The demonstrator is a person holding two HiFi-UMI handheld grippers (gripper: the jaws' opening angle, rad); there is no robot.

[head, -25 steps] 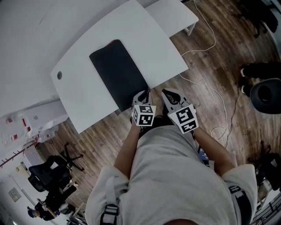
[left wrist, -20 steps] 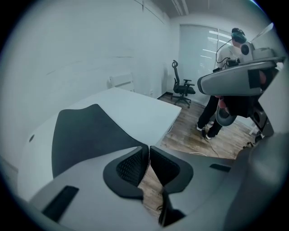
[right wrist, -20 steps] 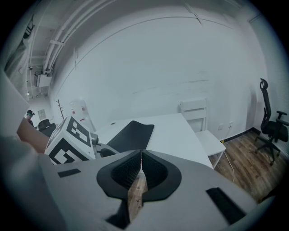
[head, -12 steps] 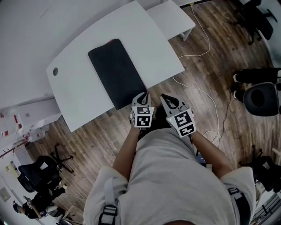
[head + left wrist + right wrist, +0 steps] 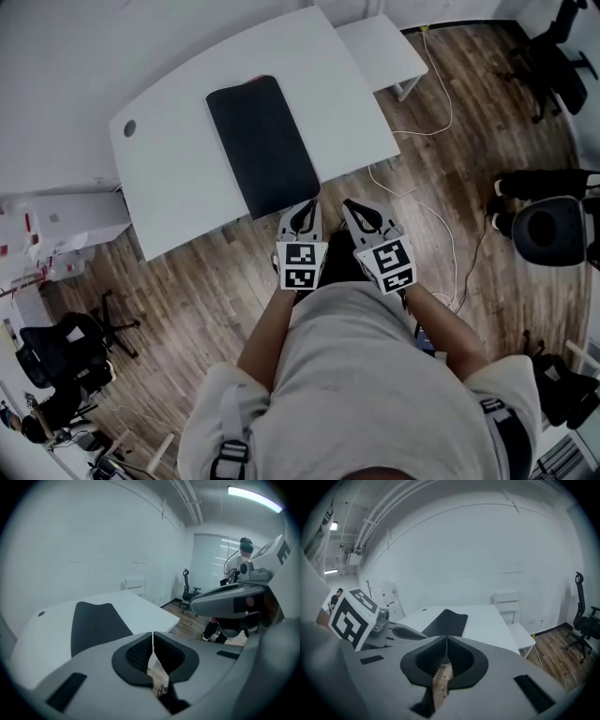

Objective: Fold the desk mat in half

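The dark desk mat (image 5: 262, 145) lies flat and unfolded on the white desk (image 5: 178, 187), its near end at the desk's front edge. Both grippers hover side by side just off that edge, above the wooden floor. My left gripper (image 5: 302, 211) is closing, its tips almost together with nothing between them (image 5: 153, 634). My right gripper (image 5: 362, 212) is shut and empty (image 5: 446, 640). The mat (image 5: 96, 625) lies ahead and to the left in the left gripper view. In the right gripper view the mat (image 5: 449, 621) lies straight ahead.
A small white side table (image 5: 384, 47) adjoins the desk's right end. Cables (image 5: 441, 103) trail over the floor at the right. Office chairs (image 5: 548, 225) (image 5: 61, 352) stand on both sides. A cable hole (image 5: 129, 127) marks the desk's far left corner. A person (image 5: 243, 555) stands in the background.
The head view has swung, so the desk and mat now lie straighter ahead of me. Both grippers stay side by side just off the desk's front edge.
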